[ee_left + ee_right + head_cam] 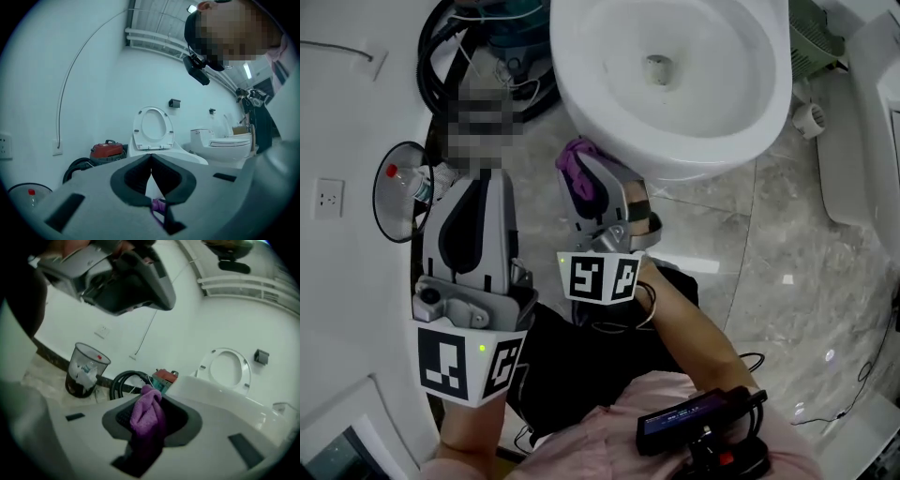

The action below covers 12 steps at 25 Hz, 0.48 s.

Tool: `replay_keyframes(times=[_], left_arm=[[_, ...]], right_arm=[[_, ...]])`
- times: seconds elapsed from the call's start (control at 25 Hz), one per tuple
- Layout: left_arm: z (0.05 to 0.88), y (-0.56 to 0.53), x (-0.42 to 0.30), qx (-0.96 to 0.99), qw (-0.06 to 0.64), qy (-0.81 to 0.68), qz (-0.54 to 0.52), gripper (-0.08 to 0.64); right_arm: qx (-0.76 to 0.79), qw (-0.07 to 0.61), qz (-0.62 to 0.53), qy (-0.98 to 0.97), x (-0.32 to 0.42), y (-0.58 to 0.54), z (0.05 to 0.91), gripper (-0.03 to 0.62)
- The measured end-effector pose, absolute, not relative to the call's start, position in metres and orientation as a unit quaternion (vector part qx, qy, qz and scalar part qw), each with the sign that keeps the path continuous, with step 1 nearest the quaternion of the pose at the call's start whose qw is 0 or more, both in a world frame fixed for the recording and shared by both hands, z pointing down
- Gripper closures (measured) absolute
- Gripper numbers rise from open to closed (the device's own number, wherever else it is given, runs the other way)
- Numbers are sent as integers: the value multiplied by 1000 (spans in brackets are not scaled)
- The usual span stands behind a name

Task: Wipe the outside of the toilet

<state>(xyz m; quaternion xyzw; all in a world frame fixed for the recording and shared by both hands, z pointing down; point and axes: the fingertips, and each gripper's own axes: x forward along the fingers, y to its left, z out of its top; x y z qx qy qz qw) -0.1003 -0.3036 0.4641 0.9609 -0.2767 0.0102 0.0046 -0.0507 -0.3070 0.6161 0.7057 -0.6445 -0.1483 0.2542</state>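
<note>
The white toilet (pixel 675 169) fills the top of the head view, with its bowl open. My right gripper (pixel 589 183) is shut on a purple cloth (pixel 575 161), which it holds against the lower left of the bowl's outer wall. In the right gripper view the cloth (pixel 147 416) bulges out between the jaws, and the toilet (pixel 220 394) lies just beyond with its seat raised. My left gripper (pixel 478 192) hangs to the left near the wall, off the toilet. Its jaws (pixel 151 157) meet at the tips with nothing visibly held.
A wire waste bin (pixel 398 192) with a bottle in it stands at the left wall. A red vacuum (pixel 107 151) and black hose (pixel 126 383) lie behind it. A second toilet (pixel 225 143) stands further right. A wall socket (pixel 330 197) is at the far left.
</note>
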Motion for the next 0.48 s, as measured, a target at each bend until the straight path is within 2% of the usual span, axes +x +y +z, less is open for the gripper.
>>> replay_keyframes(times=[0.16,0.48], left_arm=[[469,-305,-102,960,5,-278,21,552],[469,-301,-96,962,0,-274,25,552]], right_arm=[[724,325,-158,-588,-40,-309,635,482],[733,334,-145,-575,-28,-287,644,483]])
